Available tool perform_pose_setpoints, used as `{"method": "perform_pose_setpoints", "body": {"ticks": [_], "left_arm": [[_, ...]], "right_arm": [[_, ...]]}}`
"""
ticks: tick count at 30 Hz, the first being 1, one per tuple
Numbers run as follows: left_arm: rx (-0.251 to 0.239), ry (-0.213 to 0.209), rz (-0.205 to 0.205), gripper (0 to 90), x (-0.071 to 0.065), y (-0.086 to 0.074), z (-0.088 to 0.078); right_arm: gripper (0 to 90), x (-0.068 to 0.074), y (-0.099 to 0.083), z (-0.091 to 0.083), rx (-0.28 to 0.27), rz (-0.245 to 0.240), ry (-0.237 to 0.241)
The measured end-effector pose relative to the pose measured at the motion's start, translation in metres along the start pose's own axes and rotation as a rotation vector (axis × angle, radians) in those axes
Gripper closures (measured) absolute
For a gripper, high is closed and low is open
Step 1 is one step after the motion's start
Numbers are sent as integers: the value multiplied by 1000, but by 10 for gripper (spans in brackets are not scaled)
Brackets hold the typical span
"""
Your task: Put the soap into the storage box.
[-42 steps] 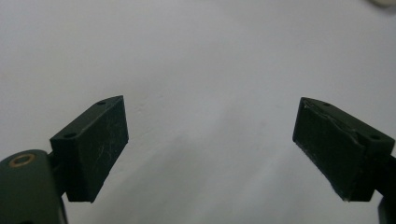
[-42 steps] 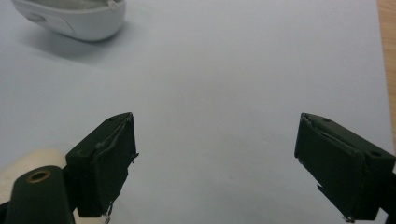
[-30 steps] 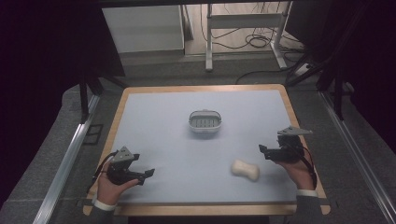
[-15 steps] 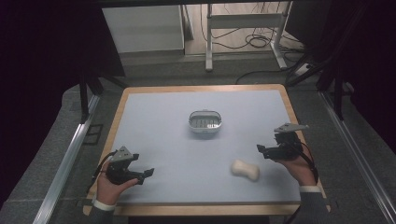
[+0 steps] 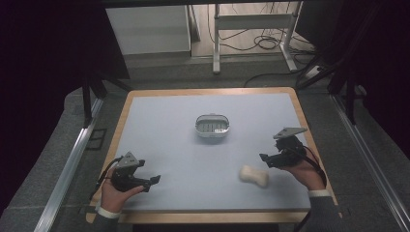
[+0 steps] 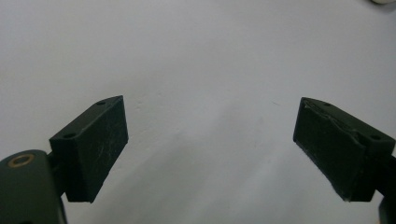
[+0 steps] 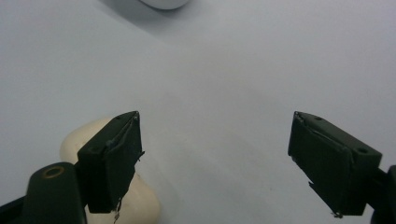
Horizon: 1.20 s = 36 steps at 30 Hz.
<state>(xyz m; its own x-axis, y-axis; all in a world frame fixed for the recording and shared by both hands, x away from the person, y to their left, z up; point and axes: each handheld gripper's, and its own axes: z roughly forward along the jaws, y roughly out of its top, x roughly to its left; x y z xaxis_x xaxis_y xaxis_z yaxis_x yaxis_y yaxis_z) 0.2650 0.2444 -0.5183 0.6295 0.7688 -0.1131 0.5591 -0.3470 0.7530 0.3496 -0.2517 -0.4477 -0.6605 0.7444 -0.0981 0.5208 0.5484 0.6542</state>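
A cream, peanut-shaped object (image 5: pixel 254 176) lies on the pale blue table top (image 5: pixel 169 130) near the front right. My right gripper (image 5: pixel 265 158) hovers just right of and behind it, open and empty. In the right gripper view the cream object (image 7: pixel 140 200) sits behind the left jaw, and the gripper (image 7: pixel 215 156) is spread wide over bare table. My left gripper (image 5: pixel 153 180) is at the front left, open with nothing between its jaws; the left gripper view has it (image 6: pixel 210 140) over bare table. A small white oval basket (image 5: pixel 212 125) stands at the table's middle.
The table has a wooden border (image 5: pixel 300 111). Dark floor, metal rails (image 5: pixel 67 169) and a desk frame with cables (image 5: pixel 251 38) lie beyond it. The basket's white rim (image 7: pixel 163 3) peeks in at the top of the right gripper view.
My right gripper has shifted slightly toward the far side and stays open. The left gripper and the cream object have not moved.
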Motion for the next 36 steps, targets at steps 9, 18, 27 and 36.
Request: {"method": "perform_pose_setpoints", "body": {"ticks": [9, 18, 27, 36], "left_arm": [[3, -5, -1, 106, -1, 0, 2], [13, -1, 7, 106, -1, 0, 4], [11, -2, 10, 105, -1, 0, 4], [10, 0, 10, 105, -1, -1, 3]], "right_arm": [[197, 7, 4, 1, 33, -25, 59], [233, 21, 14, 8, 119, -86, 99], [258, 38, 12, 19, 200, -121, 145], [286, 49, 9, 26, 262, -151, 171]]}}
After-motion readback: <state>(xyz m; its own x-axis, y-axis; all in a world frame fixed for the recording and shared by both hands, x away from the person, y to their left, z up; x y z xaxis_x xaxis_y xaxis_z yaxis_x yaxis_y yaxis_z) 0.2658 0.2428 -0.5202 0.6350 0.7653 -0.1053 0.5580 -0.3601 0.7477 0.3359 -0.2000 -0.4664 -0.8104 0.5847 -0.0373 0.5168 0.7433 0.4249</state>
